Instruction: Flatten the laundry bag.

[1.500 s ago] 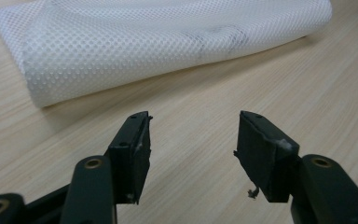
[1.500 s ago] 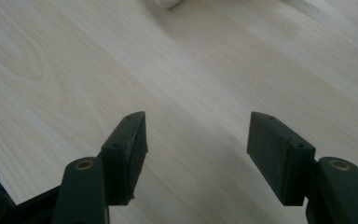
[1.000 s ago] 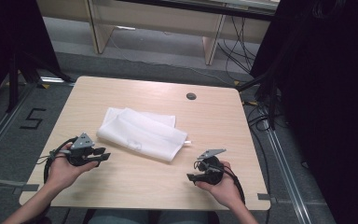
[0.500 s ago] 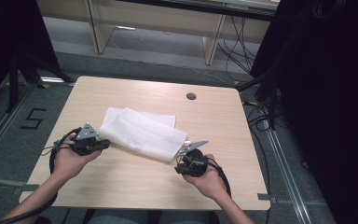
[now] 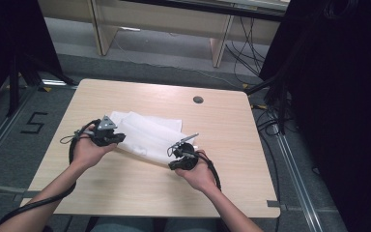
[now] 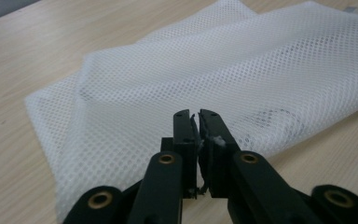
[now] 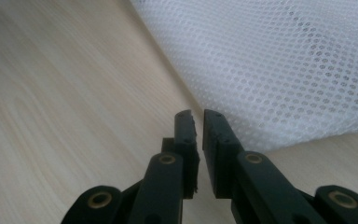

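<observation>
High view: wooden table [image 5: 232, 145] (grey floor [image 5: 9, 145] around) bears white mesh cloth [image 5: 145, 133]; both grippers' fingers together.

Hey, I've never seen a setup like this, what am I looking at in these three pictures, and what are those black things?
A person sits at a light wooden table holding a hand-held black gripper in each hand: the left gripper and the right gripper. One picture looks down from above; the other two come from cameras riding on each gripper, looking along its fingers. A folded white mesh fabric bag lies on the table. Both grippers' jaws have just been closing and stand nearly shut at the bag's edge; nothing is visibly held.
</observation>
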`<state>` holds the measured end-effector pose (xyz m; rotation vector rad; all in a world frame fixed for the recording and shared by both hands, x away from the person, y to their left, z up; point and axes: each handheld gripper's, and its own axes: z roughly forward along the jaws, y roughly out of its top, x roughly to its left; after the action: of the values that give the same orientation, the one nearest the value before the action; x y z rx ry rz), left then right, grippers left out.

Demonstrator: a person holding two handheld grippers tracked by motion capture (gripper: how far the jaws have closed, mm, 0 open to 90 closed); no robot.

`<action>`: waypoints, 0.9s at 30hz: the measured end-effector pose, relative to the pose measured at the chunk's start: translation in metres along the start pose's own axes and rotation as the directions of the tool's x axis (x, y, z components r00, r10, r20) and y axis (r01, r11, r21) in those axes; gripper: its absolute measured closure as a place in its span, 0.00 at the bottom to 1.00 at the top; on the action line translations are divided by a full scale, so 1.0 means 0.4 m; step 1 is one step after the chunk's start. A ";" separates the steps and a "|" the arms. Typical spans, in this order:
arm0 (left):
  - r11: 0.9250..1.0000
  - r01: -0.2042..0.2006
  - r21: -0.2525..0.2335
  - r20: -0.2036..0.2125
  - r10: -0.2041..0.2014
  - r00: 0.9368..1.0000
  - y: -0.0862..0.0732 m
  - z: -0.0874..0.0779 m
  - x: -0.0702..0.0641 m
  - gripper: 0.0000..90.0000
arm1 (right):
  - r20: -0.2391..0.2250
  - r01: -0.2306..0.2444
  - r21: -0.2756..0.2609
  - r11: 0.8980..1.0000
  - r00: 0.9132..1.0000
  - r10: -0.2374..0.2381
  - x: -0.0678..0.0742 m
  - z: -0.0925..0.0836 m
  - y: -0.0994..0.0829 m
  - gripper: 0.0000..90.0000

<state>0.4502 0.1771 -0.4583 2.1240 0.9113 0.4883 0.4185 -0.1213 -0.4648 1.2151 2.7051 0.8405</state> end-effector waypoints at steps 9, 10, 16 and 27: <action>0.998 -0.036 0.051 -0.018 0.037 0.999 0.005 0.062 -0.001 0.87 | 0.030 -0.053 0.037 0.998 0.998 0.052 -0.025 0.032 0.020 0.99; 0.996 -0.044 0.081 -0.010 0.045 0.999 0.000 0.066 0.001 0.88 | 0.040 -0.055 0.037 0.998 0.998 0.054 -0.028 0.030 0.021 0.99; 0.992 -0.003 0.123 0.023 0.000 1.000 -0.022 0.088 -0.012 0.87 | 0.088 -0.111 0.060 0.992 0.991 0.105 -0.074 0.015 0.009 1.00; 0.974 -0.081 0.210 0.097 0.061 0.993 -0.046 0.096 -0.052 0.87 | 0.150 -0.165 -0.055 0.985 0.974 0.171 -0.109 -0.044 0.020 0.75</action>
<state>0.4507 0.1508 -0.4979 2.3600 0.8719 0.3394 0.4493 -0.1561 -0.4529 1.4518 2.4785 0.7801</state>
